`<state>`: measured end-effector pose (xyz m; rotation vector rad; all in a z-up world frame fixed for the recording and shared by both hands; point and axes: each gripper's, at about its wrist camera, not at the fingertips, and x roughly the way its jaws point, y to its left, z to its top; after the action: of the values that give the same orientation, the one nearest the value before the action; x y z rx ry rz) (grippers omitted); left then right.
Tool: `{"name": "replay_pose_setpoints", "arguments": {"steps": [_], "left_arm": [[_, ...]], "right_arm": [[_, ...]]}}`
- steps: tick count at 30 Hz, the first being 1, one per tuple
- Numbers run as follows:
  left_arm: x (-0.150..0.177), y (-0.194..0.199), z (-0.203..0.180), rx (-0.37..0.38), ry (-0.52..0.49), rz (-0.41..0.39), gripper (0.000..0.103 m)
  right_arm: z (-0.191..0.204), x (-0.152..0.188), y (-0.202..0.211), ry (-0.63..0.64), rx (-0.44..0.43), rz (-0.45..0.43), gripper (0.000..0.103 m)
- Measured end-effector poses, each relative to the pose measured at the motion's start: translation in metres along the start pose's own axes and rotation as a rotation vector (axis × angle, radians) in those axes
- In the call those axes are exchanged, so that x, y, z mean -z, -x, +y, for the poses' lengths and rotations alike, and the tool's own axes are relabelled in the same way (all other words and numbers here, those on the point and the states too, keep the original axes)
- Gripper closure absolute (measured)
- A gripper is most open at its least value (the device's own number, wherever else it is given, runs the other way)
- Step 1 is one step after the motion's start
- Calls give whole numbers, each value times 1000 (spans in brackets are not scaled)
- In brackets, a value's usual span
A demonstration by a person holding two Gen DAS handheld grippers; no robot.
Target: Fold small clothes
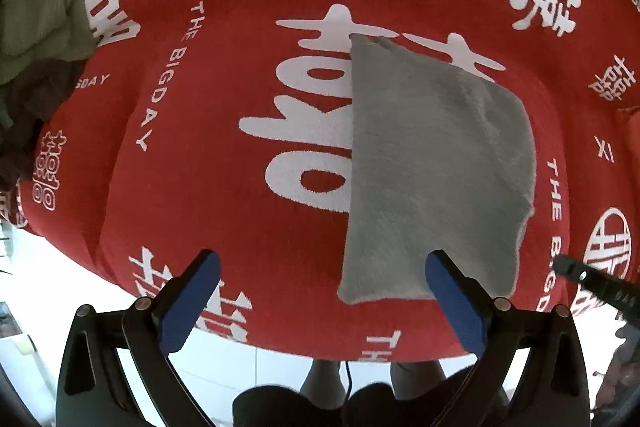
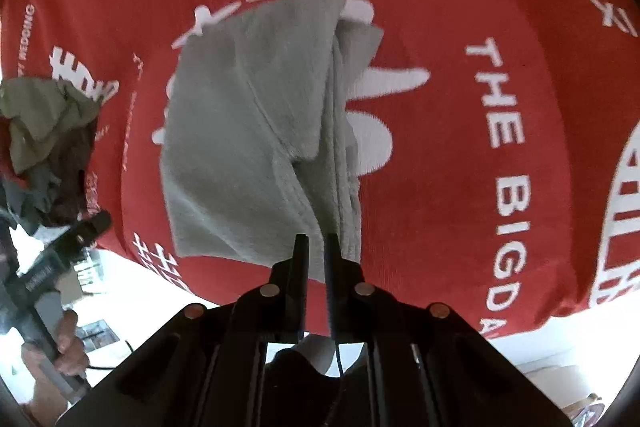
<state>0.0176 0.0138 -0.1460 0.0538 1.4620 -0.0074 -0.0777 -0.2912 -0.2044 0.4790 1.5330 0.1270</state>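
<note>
A grey towel-like cloth (image 1: 436,167) lies right of centre on the red blanket (image 1: 224,107), with a straight fold edge on its left side. My left gripper (image 1: 324,259) hangs open above the blanket's near edge. Nothing is between its blue pads (image 1: 192,299), and its right pad overlaps the cloth's near corner in the view. In the right wrist view the grey cloth (image 2: 248,115) rises in folds toward my right gripper (image 2: 316,241), which is shut on its near edge. The right gripper's tip (image 1: 588,279) shows at the right edge of the left wrist view.
A heap of olive and dark brown clothes (image 1: 40,39) sits at the blanket's left edge, also visible as the heap (image 2: 48,123). The red blanket (image 2: 460,187) ends close in front, with white floor (image 1: 80,267) below. A hand (image 2: 68,343) holds the left gripper's handle.
</note>
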Motion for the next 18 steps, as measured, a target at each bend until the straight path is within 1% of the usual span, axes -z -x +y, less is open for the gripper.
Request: {"name": "replay_pose_setpoints", "arguments": {"steps": [1, 3, 5, 6, 9, 11, 13, 18], "left_arm": [[0, 4, -2, -1, -7, 1, 1], [0, 12, -8, -3, -26, 3, 1], [0, 18, -12, -5, -40, 8, 1], [0, 21, -15, -5, -47, 12, 1], [0, 28, -22, -13, -64, 16, 1], [-1, 32, -25, -22, -67, 14, 1], [-3, 34, -27, -16, -69, 25, 1], [-5, 36, -32, -21, -84, 48, 1]], "right_arm": [[3, -1, 9, -4, 1, -9, 92], [11, -4, 19, -1, 9, -24, 81], [21, -6, 30, 14, 25, -35, 45], [25, -8, 34, 22, 29, -42, 41], [36, -9, 48, 57, 50, -53, 38], [43, -10, 54, 78, 78, -55, 28], [50, -11, 60, 95, 86, -64, 24], [60, -15, 66, 107, 122, -70, 21]]}}
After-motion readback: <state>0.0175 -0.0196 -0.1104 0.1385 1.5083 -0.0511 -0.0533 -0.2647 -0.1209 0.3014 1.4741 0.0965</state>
